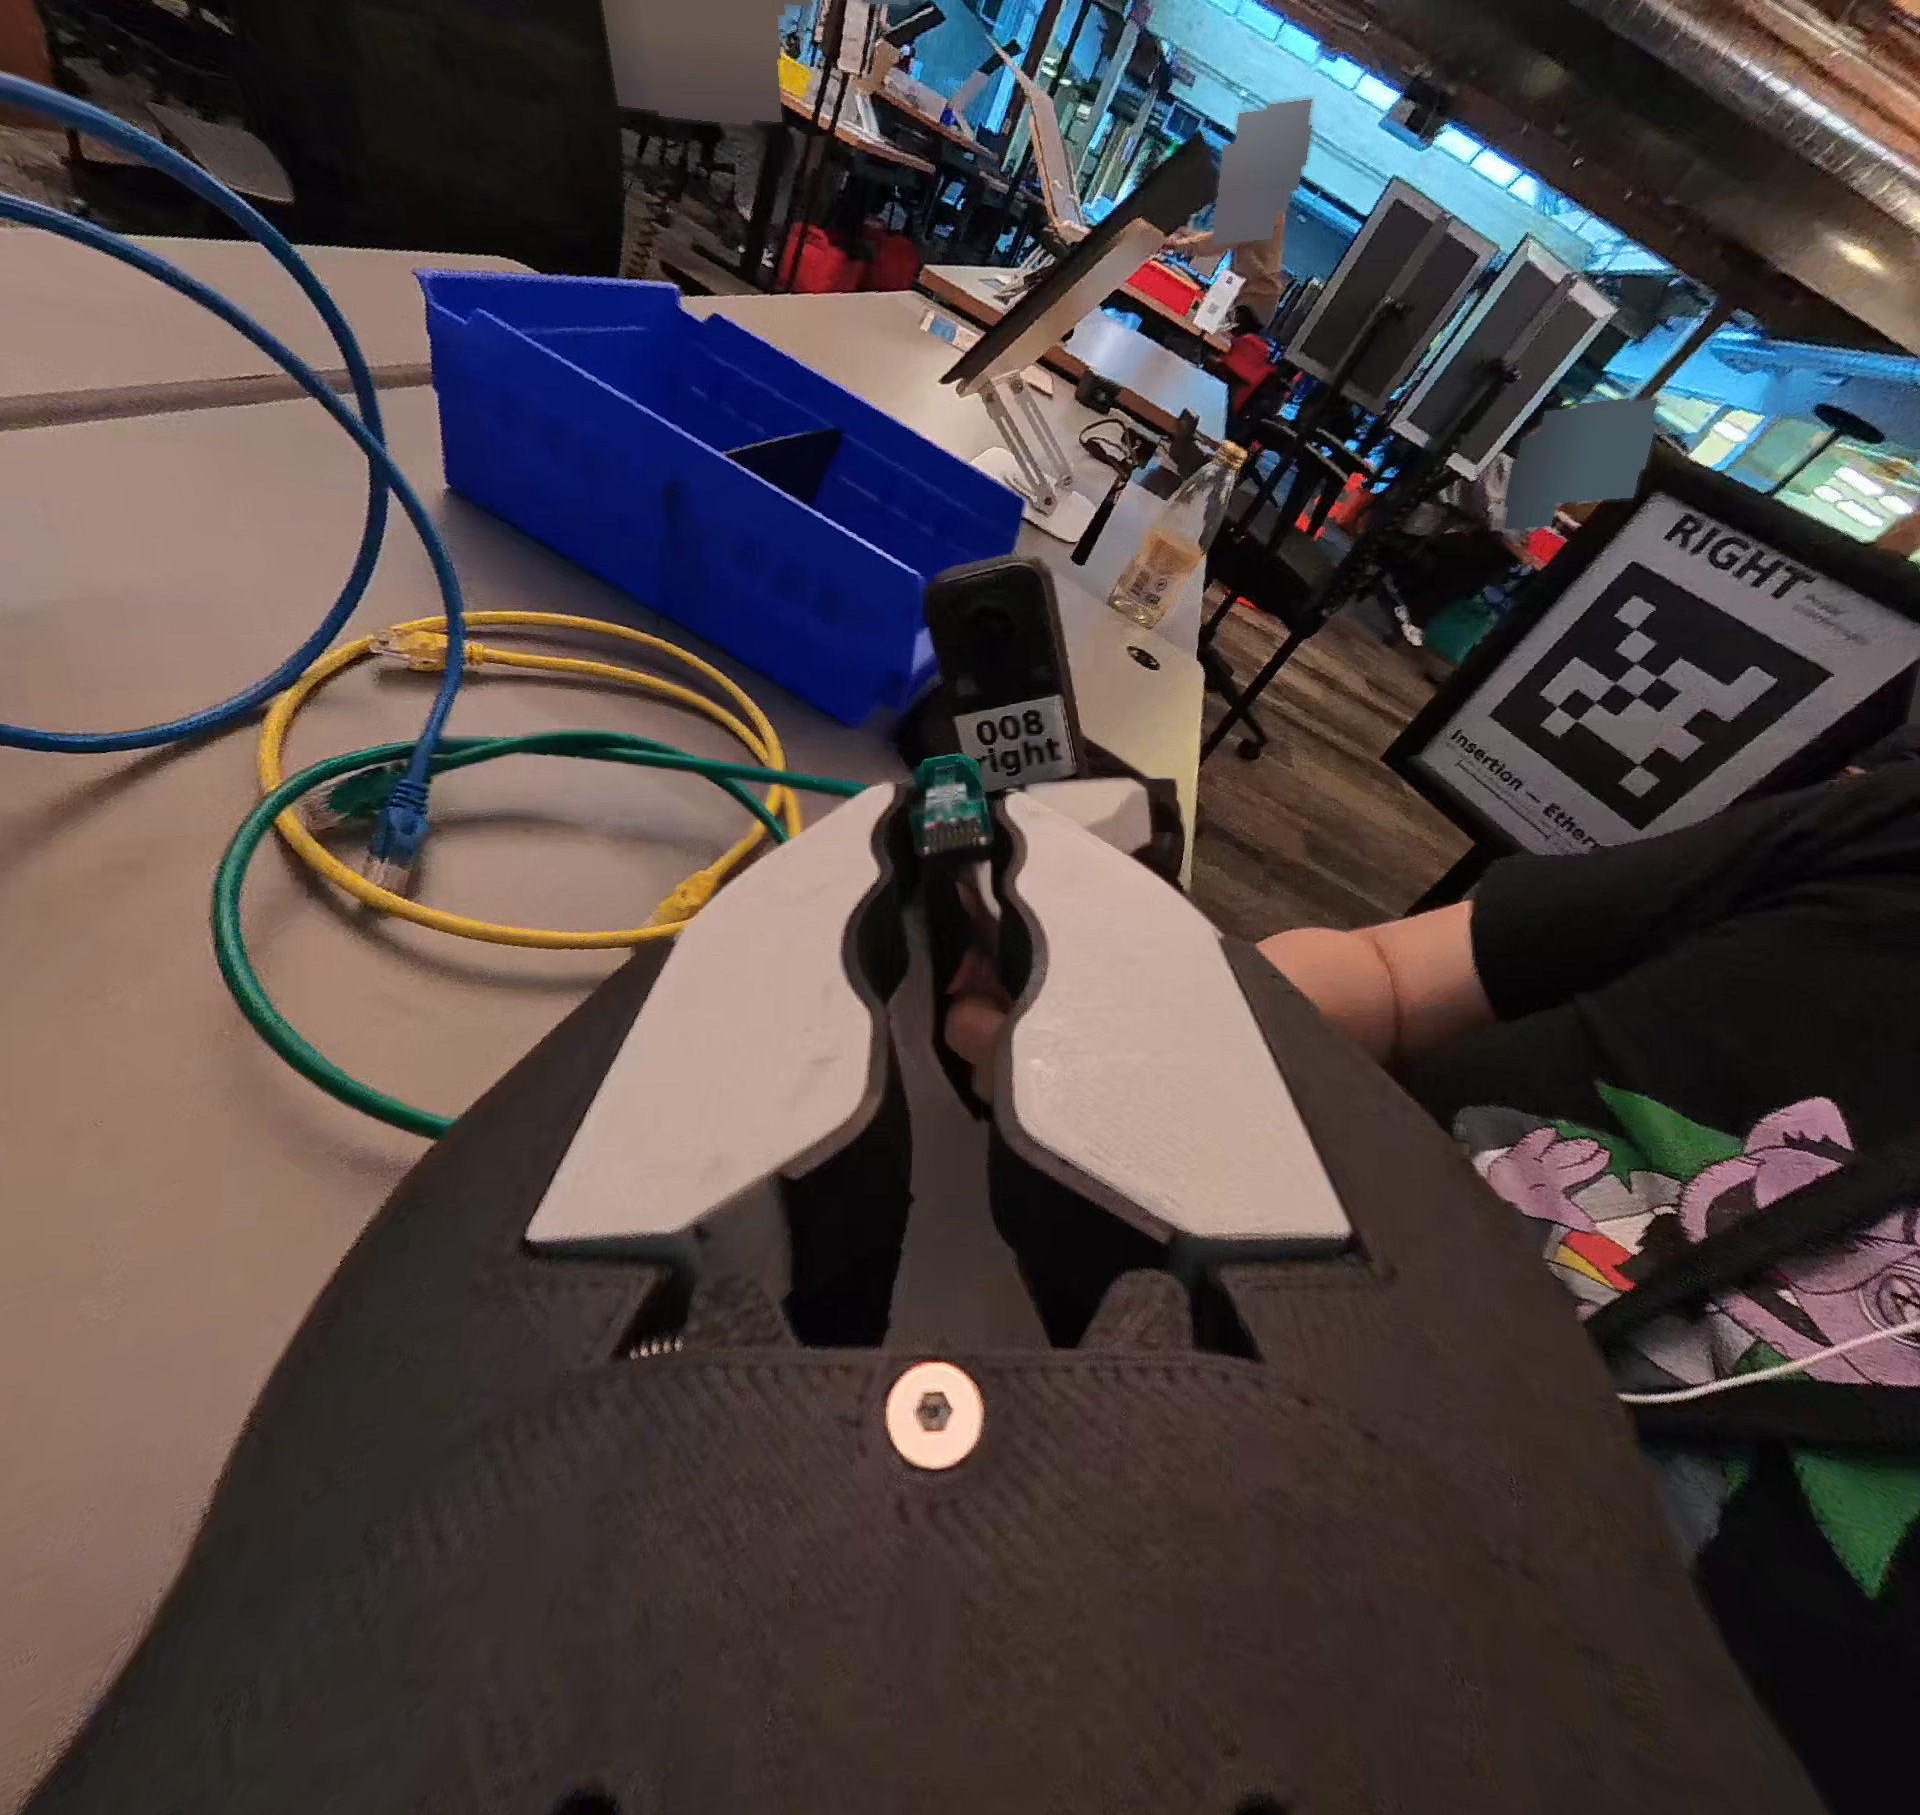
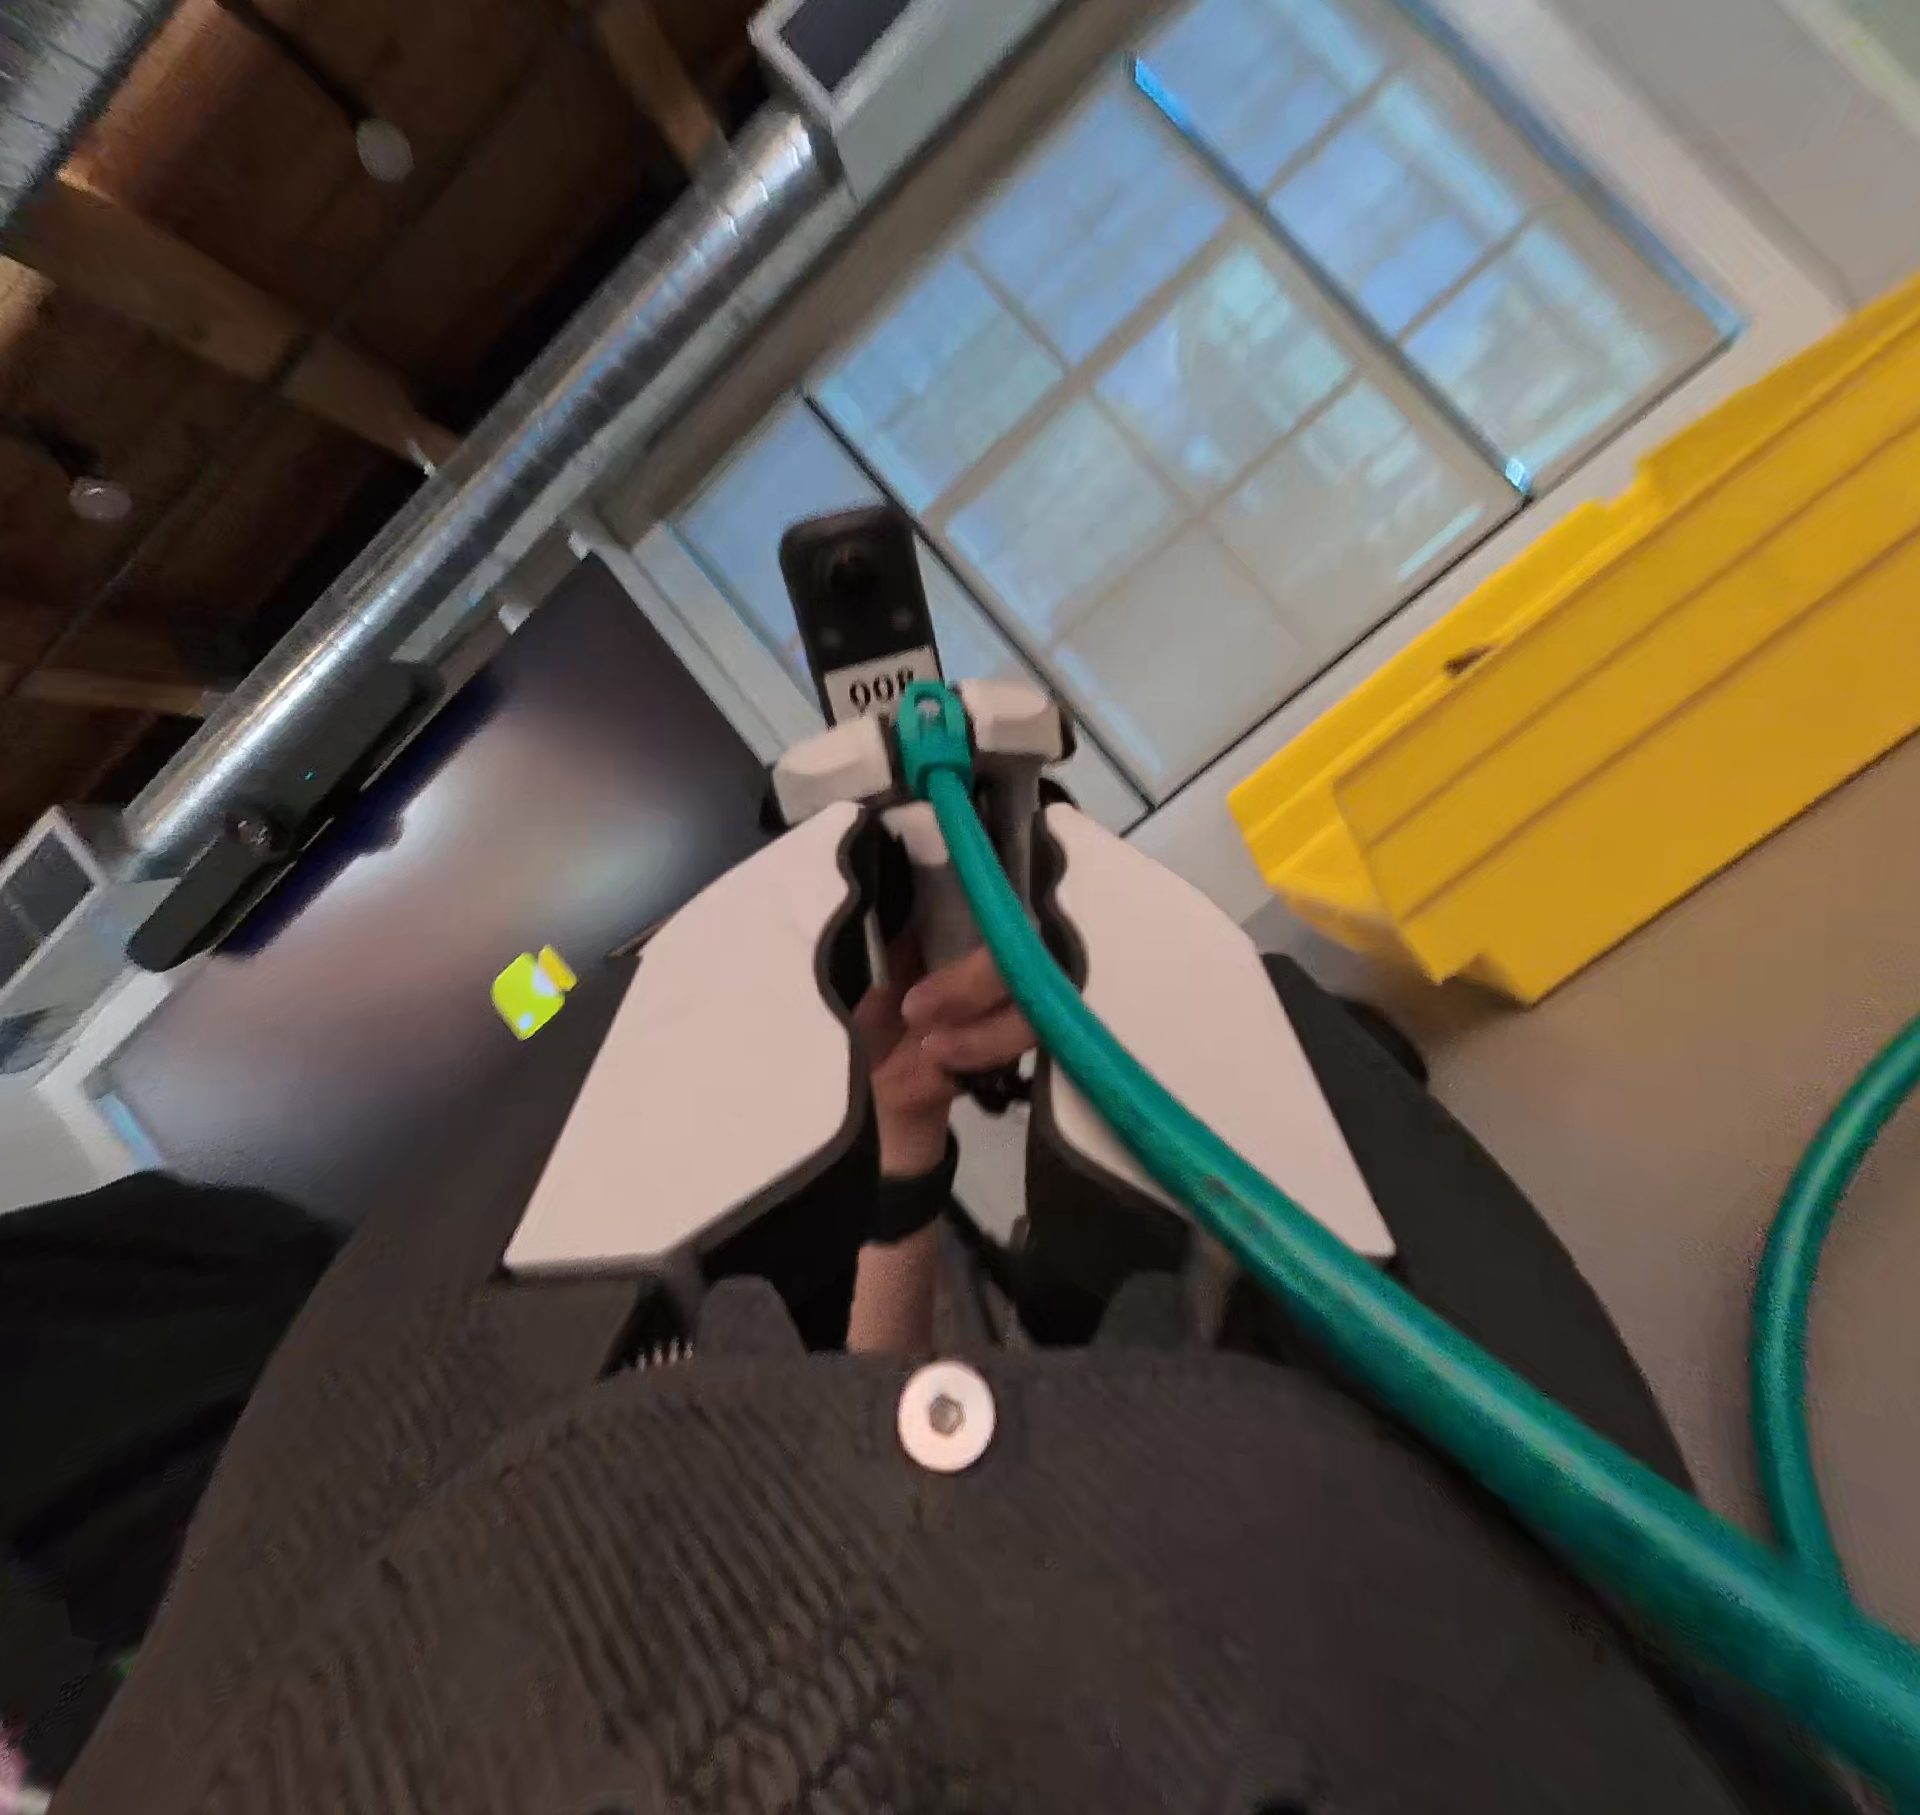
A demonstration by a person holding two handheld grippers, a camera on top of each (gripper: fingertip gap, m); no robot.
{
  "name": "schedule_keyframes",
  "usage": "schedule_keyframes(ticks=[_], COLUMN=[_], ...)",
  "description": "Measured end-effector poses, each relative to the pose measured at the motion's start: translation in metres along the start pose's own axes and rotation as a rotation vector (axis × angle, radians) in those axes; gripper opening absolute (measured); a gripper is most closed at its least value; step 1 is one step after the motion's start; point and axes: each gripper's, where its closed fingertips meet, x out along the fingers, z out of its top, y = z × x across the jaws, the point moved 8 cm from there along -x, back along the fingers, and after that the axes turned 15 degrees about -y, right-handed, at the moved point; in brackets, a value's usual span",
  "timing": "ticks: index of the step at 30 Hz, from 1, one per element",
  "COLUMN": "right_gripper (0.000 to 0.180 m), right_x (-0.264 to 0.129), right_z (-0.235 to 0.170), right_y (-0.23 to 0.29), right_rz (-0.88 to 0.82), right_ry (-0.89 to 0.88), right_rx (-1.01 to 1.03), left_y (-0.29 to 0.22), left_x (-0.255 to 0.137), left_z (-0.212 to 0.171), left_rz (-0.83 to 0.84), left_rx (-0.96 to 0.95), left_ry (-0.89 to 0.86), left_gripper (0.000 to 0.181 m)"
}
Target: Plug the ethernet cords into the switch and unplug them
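Left gripper (image 1: 948,801) clamped on green plug (image 1: 948,822), raised near table (image 1: 156,1038) edge. Right gripper (image 2: 954,830) slightly parted, green cord (image 2: 1247,1215) running loose between. Blue bin (image 1: 582,477) holding a dark divider (image 1: 790,461); yellow bin (image 2: 1558,726) interior hidden.

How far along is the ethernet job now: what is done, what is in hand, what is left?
Done: nothing that shows. The blue cord and yellow cord lie loose on the table.
In hand: the left gripper pinches the green plug; the right gripper sits open around the green cord.
Left: all plugging; no switch is in view.
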Motion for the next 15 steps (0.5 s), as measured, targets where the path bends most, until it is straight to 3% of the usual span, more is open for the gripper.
schedule_keyframes(ticks=[15], right_gripper=[0.011], right_x=[-0.004], right_z=[0.007], right_y=[0.004], right_rz=[0.058], right_ry=[0.087], right_rx=[0.088], left_y=[-0.002], left_x=[-0.001], left_z=[-0.005], left_rz=[-0.085], left_rx=[0.048], left_ry=[0.065], left_gripper=[0.012])
